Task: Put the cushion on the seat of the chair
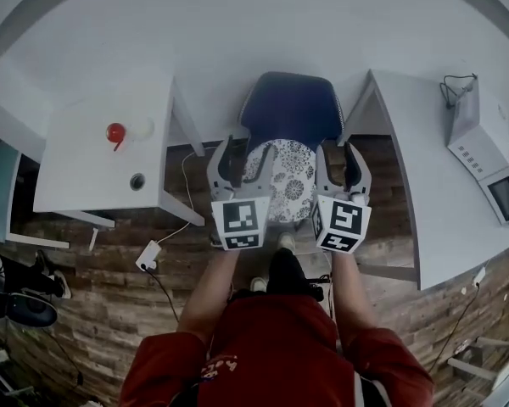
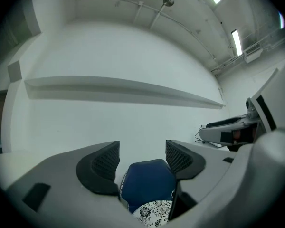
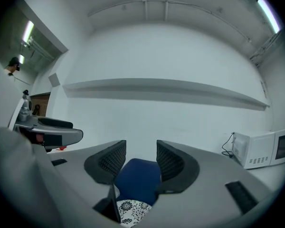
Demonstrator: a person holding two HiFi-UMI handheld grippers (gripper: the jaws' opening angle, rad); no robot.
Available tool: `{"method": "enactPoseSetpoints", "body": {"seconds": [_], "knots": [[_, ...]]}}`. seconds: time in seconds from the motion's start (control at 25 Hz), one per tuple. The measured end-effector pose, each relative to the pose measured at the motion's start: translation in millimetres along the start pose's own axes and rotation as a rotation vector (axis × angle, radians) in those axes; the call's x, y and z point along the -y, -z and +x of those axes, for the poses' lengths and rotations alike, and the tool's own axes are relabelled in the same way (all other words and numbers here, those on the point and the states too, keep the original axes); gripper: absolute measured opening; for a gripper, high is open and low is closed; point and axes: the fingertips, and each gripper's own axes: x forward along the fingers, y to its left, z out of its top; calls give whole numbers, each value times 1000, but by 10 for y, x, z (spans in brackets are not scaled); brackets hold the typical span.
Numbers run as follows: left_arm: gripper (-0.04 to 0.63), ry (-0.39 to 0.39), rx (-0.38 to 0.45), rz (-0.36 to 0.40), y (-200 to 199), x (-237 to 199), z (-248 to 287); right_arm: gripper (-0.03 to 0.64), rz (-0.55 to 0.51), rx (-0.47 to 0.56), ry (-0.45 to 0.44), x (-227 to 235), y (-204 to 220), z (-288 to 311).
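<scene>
A black-and-white flowered cushion lies on the seat of a chair with a blue back, between two white desks. My left gripper is at the cushion's left edge and my right gripper at its right edge. Both are open, and nothing is between their fingers. In the left gripper view the left gripper frames the blue back, with the cushion low under its right jaw. In the right gripper view the right gripper frames the blue back, and the cushion is at lower left.
The left white desk carries a red object and a small round item. On the right desk stands a microwave. A white power adapter with cable lies on the wooden floor.
</scene>
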Motion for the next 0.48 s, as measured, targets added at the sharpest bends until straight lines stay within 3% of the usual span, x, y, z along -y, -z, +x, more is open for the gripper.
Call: {"method": "enactPoseSetpoints", "body": {"seconds": [0.48], "knots": [[291,21,49,23,-256,76,-334,207,-29,64,-34,-181,-304,-323]]}}
